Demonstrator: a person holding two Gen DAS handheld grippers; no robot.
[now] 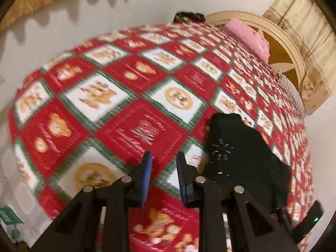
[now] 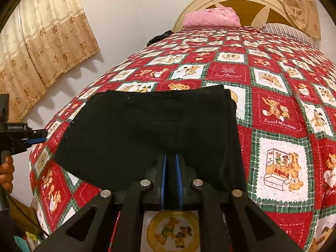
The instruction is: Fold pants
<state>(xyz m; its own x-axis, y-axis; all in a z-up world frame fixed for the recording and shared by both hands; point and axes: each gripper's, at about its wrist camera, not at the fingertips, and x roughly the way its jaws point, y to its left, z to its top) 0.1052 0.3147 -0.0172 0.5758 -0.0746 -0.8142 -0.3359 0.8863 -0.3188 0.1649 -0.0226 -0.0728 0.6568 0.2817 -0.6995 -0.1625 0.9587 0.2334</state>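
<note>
Black pants (image 2: pixel 151 134) folded flat on bed quilt (image 2: pixel 277 113), long axis sideways. Right gripper (image 2: pixel 170 168) nearer, fingers narrowly apart at near edge, grip uncertain. Left gripper (image 1: pixel 163 163) apart, empty, pants to its right.

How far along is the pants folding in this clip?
Mostly done: the black pants lie as a compact folded rectangle on the bedspread. In hand: the right gripper pinches their near edge. The left gripper is open, empty. Left: release, perhaps one more fold.
</note>
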